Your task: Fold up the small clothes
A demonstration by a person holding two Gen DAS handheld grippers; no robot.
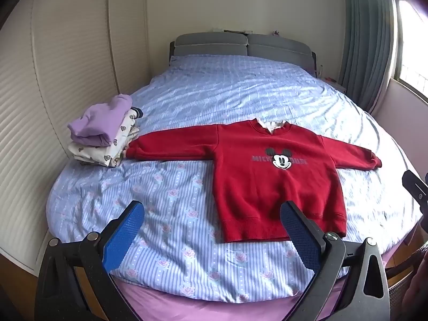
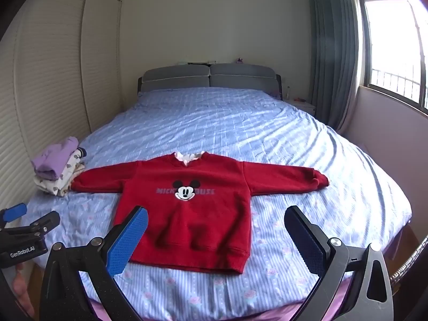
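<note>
Currently both wide-open grippers, left gripper (image 1: 212, 220) and right gripper (image 2: 216, 226), hover empty above the flat red Mickey Mouse sweatshirt (image 2: 192, 203); pinching the striped bedsheet (image 2: 281, 272) beneath its hem could drag both together

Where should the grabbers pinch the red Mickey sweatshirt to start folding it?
Probably the two cuffs. The red sweatshirt lies flat, front up, sleeves spread straight out sideways. The left gripper could take the sleeve end beside the folded clothes pile, the right gripper the other cuff, each coming in from the outside. Both grippers are open and hold nothing.
</note>
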